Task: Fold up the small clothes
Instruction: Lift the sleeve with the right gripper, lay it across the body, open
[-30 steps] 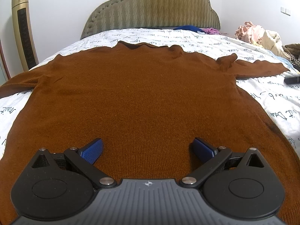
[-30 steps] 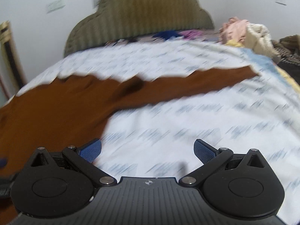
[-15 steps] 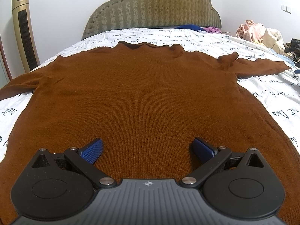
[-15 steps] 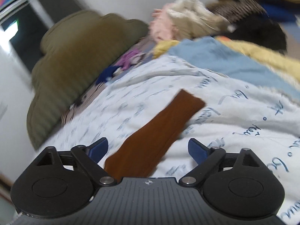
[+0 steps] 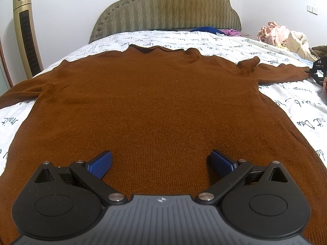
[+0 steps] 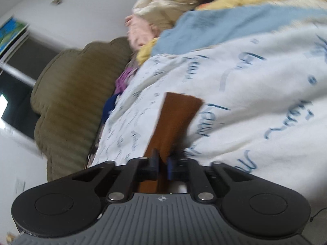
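Two tongs work our brown sweater (image 5: 147, 102), which lies spread flat on the bed (image 5: 296, 102), collar toward the headboard (image 5: 167, 10). Our left tongs (image 5: 160, 161) hover over its lower hem with their blue pads wide apart, nothing between them. Our right tongs (image 6: 162, 163) are closing on the sweater's sleeve (image 6: 175, 118) near its cuff, the brown strip running between the pads and on past them across the printed sheet. Beyond that cuff we see a heap of clothes (image 6: 184, 16); a tower fan (image 5: 26, 32) stands left of the bed.
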The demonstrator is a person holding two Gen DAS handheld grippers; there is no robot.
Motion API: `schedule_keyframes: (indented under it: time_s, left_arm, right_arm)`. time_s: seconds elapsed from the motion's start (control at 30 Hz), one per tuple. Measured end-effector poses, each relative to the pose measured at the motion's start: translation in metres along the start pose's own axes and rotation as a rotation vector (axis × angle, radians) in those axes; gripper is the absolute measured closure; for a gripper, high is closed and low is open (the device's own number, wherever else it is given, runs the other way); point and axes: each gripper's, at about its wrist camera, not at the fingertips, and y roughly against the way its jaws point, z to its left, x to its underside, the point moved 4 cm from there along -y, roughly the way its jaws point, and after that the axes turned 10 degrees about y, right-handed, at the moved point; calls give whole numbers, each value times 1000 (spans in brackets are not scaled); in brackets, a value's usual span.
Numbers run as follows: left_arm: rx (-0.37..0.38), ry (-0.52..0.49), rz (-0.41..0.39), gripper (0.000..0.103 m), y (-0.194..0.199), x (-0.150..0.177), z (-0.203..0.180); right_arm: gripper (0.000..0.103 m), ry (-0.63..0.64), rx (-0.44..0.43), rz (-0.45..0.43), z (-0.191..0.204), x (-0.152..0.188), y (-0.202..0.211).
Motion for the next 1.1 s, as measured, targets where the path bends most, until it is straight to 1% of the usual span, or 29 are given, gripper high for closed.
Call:
schedule_keyframes:
  time_s: [0.1, 0.17, 0.23, 0.43, 0.6, 0.73, 0.87, 0.97, 1.1]
  left_arm:
    - [0, 0, 0, 0, 0, 0, 0]
    - [0, 1, 0, 0, 0, 0, 0]
    - [2, 2, 1, 0, 0, 0, 0]
    - [15, 3, 8, 0, 3, -4, 1]
    - [34, 10, 38, 0, 3, -12, 4]
    - [10, 6, 32, 0, 3, -24, 10]
    - [-18, -20, 5, 0, -1, -41, 7]
    - [-26, -63, -31, 0, -5, -56, -2]
    - [-69, -138, -78, 0, -18, -70, -21]
  right_arm:
    - [94, 16, -9, -16, 1, 3, -1]
    - [94, 41, -43, -21, 9, 3, 3]
    - [94, 63, -98, -25, 23, 3, 8]
    - [94, 167, -292, -29, 91, 6, 36]
    - [94, 233, -407, 0, 145, 22, 56]
    - [94, 269, -463, 42, 177, 46, 67]
    - [94, 301, -508, 105, 205, 80, 75]
    - [94, 340, -537, 145, 230, 106, 82]
    - [94, 396, -563, 202, 261, 139, 88]
